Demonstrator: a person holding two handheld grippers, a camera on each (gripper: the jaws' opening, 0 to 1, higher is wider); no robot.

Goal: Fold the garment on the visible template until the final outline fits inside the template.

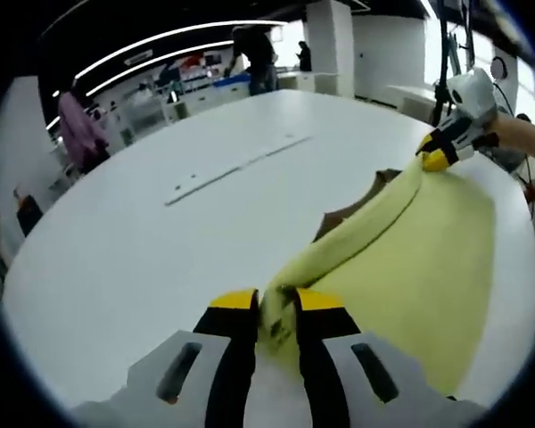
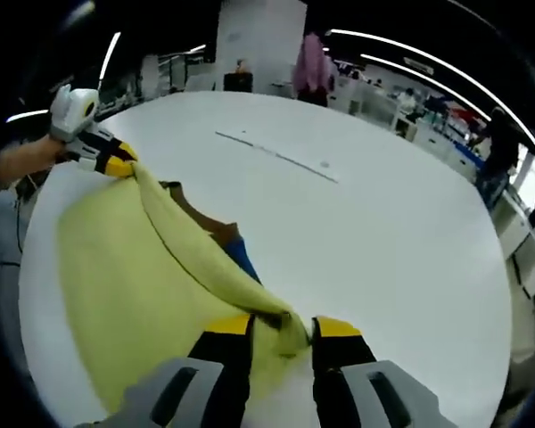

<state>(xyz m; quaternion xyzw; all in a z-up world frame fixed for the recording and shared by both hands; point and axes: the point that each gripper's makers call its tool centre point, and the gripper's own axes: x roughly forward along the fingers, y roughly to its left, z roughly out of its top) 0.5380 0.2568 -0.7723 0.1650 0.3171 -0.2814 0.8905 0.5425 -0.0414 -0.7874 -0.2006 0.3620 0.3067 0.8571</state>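
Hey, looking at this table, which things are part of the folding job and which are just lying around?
Part of the job: yellow garment, left hand-held gripper, right hand-held gripper, both clamped on its edge.

Lying about: brown item and blue item under the garment, pink clothing hanging in the background.

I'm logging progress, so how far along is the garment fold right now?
Done: both claws have gripped the yellow garment, the left claw and the right claw each shut on an edge. In hand: that edge is lifted taut above the white table. Left: laying the fold down and fitting the outline inside the template.
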